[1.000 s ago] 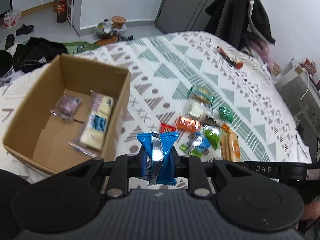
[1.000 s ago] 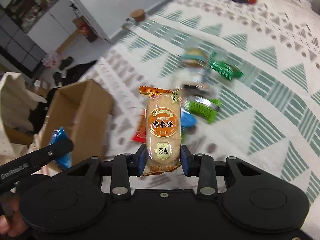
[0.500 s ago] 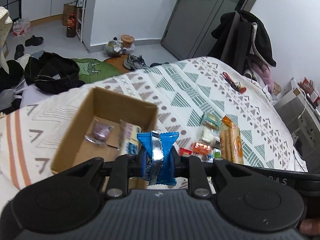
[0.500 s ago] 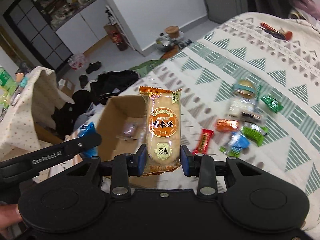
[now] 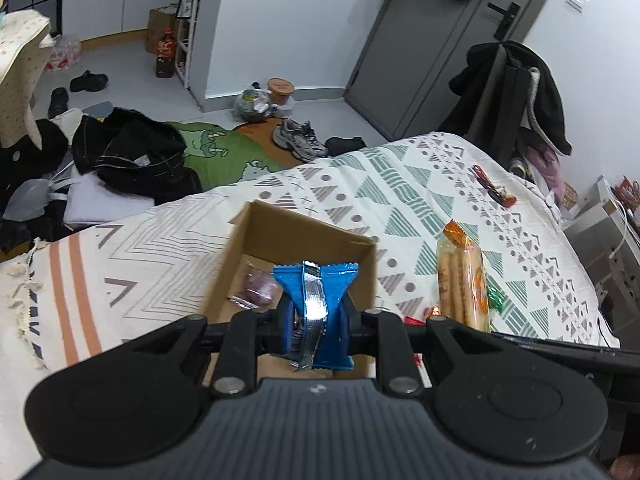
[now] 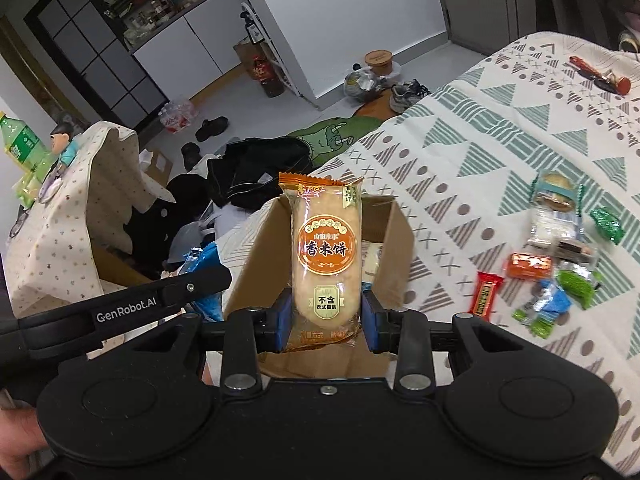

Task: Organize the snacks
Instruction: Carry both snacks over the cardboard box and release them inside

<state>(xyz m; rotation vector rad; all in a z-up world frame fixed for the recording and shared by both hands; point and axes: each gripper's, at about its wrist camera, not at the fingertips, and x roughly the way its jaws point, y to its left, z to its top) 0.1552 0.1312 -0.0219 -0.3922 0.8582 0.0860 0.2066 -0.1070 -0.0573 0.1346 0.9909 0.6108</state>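
Nearest the cameras, the left hand-held gripper [image 5: 316, 320] is clenched on a blue snack packet [image 5: 314, 312] and the right hand-held gripper [image 6: 326, 320] grasps an orange rice cracker pack [image 6: 325, 258], both held above the near side of the cardboard box [image 5: 280, 228] on the bed [image 5: 400, 184]. The step in hand looks like carrying both to the box, so the next move calls for lowering them over its opening and letting go. Farther right, the loose snacks [image 6: 548, 268] lie unsorted on the bed.
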